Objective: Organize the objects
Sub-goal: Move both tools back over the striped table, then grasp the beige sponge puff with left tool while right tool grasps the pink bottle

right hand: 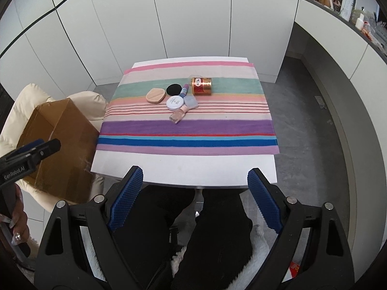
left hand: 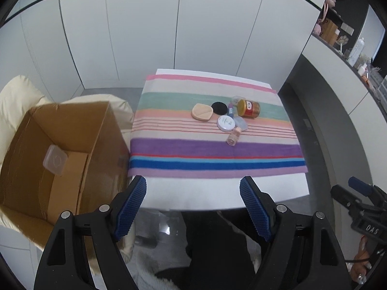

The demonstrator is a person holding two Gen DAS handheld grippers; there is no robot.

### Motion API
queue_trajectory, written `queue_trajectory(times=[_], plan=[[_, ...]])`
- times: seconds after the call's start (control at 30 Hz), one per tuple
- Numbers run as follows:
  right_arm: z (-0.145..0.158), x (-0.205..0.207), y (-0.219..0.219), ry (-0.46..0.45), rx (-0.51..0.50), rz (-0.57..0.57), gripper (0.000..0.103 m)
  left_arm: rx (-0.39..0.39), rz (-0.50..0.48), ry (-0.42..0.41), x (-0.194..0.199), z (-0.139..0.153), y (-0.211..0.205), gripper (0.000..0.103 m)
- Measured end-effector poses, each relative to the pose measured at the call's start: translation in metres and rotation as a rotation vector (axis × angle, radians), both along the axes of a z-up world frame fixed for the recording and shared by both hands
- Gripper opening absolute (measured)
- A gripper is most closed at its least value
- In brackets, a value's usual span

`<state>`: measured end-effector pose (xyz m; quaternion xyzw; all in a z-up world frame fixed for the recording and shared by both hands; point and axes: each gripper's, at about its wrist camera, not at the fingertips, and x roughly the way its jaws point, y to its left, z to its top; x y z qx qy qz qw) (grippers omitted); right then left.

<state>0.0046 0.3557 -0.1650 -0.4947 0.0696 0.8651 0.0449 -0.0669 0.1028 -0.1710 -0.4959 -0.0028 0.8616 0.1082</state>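
A cluster of small items lies on the striped cloth (left hand: 212,149) (right hand: 188,130): a beige puff case (left hand: 202,112) (right hand: 155,96), a black round pad (left hand: 219,108) (right hand: 174,89), a white round jar (left hand: 226,122) (right hand: 175,103), a pink bottle on its side (left hand: 233,137) (right hand: 178,116), a gold-red jar on its side (left hand: 248,109) (right hand: 202,86), a blue-purple tube (left hand: 230,110) (right hand: 184,90) and a clear lid (left hand: 240,122) (right hand: 191,102). My left gripper (left hand: 193,205) is open and empty, short of the table's near edge. My right gripper (right hand: 195,199) is open and empty too.
An open cardboard box (left hand: 60,154) (right hand: 58,145) stands on a cream cushion left of the table, with a clear plastic container (left hand: 54,160) inside. A counter with bottles runs along the right (left hand: 350,55). The person's dark-clothed legs are below both grippers.
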Motion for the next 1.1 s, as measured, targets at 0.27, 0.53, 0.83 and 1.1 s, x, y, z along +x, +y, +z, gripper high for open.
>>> queue_trajectory(times=[0.27, 0.53, 0.83, 1.1], plan=[[-0.040, -0.052, 0.018, -0.017, 0.006, 0.004, 0.090, -0.024, -0.045, -0.061, -0.057, -0.023, 0.045, 0.081], [-0.095, -0.113, 0.027, 0.033, -0.017, 0.124, 0.090, -0.089, -0.103, -0.100, -0.120, -0.056, 0.083, 0.085], [-0.168, -0.188, -0.001, 0.127, 0.013, 0.504, 0.090, -0.168, -0.050, -0.220, -0.227, -0.159, 0.096, 0.086], [-0.218, -0.219, -0.033, 0.095, 0.144, 0.623, 0.080, -0.201, -0.089, -0.253, -0.272, -0.228, 0.115, 0.086]])
